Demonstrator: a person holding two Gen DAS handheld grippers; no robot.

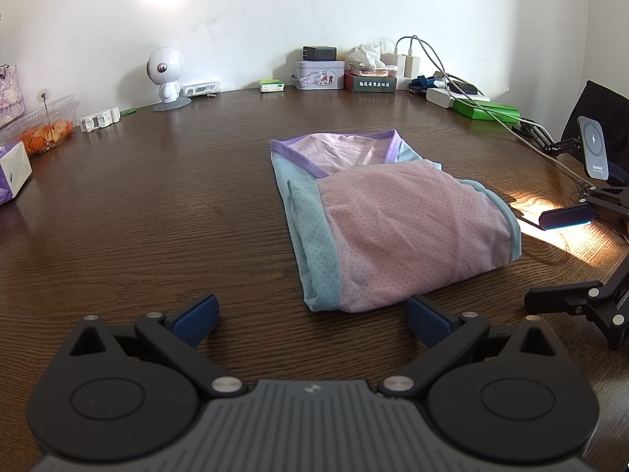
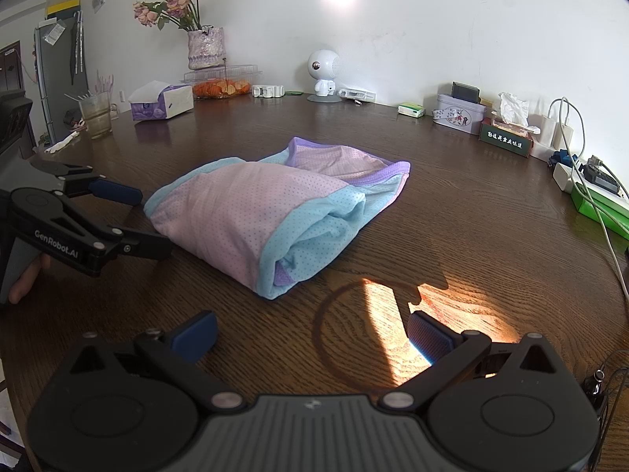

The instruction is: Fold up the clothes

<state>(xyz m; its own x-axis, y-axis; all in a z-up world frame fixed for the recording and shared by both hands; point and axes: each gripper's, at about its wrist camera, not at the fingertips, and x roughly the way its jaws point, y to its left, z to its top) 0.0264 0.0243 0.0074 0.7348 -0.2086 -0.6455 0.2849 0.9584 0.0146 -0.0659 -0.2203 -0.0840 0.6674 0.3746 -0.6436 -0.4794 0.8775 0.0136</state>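
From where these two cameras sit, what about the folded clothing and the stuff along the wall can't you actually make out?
- Folded pink-and-blue dotted garment: its type and inner layers are hidden by its own folds, in both views.
- Dark green printed box: lettering too small, left wrist view.
- Black phone-holder stand: cut off by the right edge, left wrist view.
- Clear plastic container of orange food: contents too small, right wrist view.

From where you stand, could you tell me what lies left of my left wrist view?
Observer: A vase of dried roses stands at the wall; your view cuts it off.
Operator: Thank you. Is anything in front of it?
Observer: A clear tumbler stands near the table edge, left of the purple tissue box.
Operator: And how does my left tool look from the right wrist?
Observer: The left tool is open, at the folded garment's left side. The right tool is open too.
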